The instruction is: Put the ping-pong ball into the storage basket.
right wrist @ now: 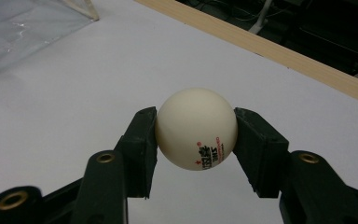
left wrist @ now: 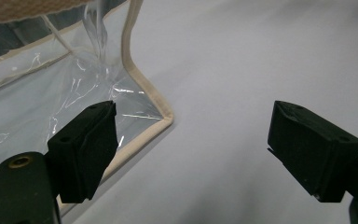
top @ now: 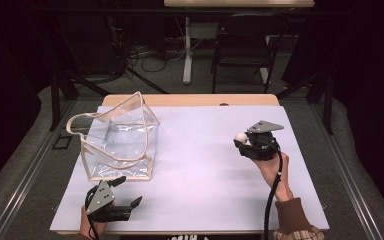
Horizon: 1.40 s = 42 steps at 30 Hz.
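— White ball (right wrist: 196,128) sits pinched in our right tool (right wrist: 196,140), both pads touching it.
— Our left tool (left wrist: 191,144) gapes empty, one pad beside the clear bag (left wrist: 65,93).

In the left gripper view the bag (left wrist: 51,88) runs off the top and left edges, and 1 jaw covers part of its lower seam. In the right gripper view only a corner of the bag (right wrist: 23,28) shows at the top left. The red print on the ball (right wrist: 196,128) is too small to read. In the high view the left hand (top: 87,227) is cut off by the bottom edge.
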{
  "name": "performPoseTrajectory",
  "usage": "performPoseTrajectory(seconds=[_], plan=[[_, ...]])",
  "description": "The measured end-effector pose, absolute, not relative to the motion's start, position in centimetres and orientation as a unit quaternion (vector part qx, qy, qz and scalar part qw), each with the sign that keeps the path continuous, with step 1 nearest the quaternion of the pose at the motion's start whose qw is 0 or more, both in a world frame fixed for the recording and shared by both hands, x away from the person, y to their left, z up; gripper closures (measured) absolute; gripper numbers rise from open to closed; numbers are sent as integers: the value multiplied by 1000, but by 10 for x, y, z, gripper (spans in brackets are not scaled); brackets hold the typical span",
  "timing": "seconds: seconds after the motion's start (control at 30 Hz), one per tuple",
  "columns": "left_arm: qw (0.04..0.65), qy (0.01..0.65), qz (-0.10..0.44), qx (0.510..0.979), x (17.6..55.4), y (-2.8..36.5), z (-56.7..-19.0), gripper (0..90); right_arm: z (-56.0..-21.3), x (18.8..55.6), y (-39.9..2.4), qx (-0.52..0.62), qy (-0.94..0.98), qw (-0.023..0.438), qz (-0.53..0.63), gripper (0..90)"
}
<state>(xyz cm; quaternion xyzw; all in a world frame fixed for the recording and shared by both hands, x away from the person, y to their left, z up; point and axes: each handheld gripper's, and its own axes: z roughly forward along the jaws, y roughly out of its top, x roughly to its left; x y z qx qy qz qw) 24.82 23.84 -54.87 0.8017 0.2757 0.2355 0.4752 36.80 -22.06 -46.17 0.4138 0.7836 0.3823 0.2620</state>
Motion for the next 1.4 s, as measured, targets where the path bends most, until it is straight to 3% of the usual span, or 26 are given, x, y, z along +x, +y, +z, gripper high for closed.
performPoseTrajectory(seconds=[1.4], plan=[[478,272,234,802,250,237,-548,160,-455,378,-182,383,799,244,393,506]])
